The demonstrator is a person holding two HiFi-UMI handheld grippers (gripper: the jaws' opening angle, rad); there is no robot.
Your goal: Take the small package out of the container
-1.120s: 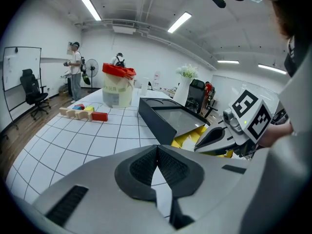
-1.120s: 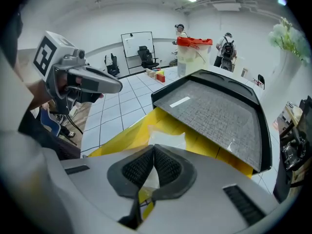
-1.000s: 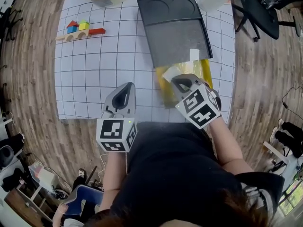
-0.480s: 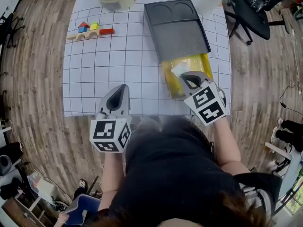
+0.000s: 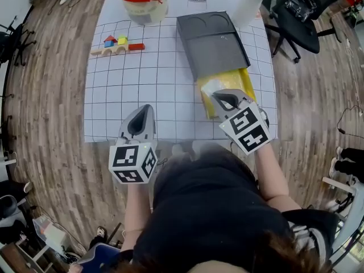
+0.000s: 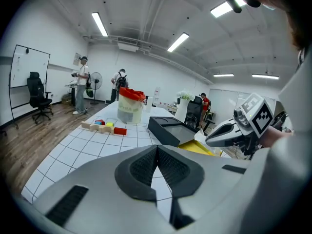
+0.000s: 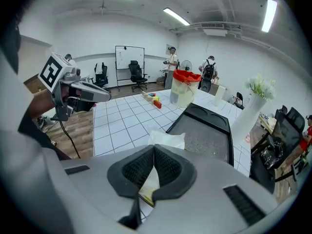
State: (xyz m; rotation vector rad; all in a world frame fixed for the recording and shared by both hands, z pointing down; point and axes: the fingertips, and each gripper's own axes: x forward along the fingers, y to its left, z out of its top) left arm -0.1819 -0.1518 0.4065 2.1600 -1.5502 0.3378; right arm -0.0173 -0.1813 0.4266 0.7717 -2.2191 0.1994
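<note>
**Right claw clamped on the small package over the yellow container**

The right claw (image 7: pixel 153 148) was shut on the small package (image 7: pixel 165 140), a crumpled white plastic packet. The packet's lower part ran down between the pads and its top stuck out past the tips. In the head view, the package lay over the near left part of the yellow container (image 5: pixel 236 78). The container poked out toward the person from under the near edge of a dark grey lid (image 5: pixel 213 36) with two round recesses at its far end. Whether the package was lifted wholly clear of the container could not be told.

The left claw (image 6: pixel 157 149) had its jaws pressed together with nothing between them. It was held over the near edge of the tabletop (image 5: pixel 165 90), to the left of the right claw and well apart from the container. A white gridded sheet covered the tabletop.

At the far edge stood a jar (image 5: pixel 142 1) with a red lid. A row of coloured toy blocks (image 5: pixel 116 43) lay near it on the left. A white vase (image 5: pixel 250 1) of flowers stood beside the far right corner of the lid.
</note>
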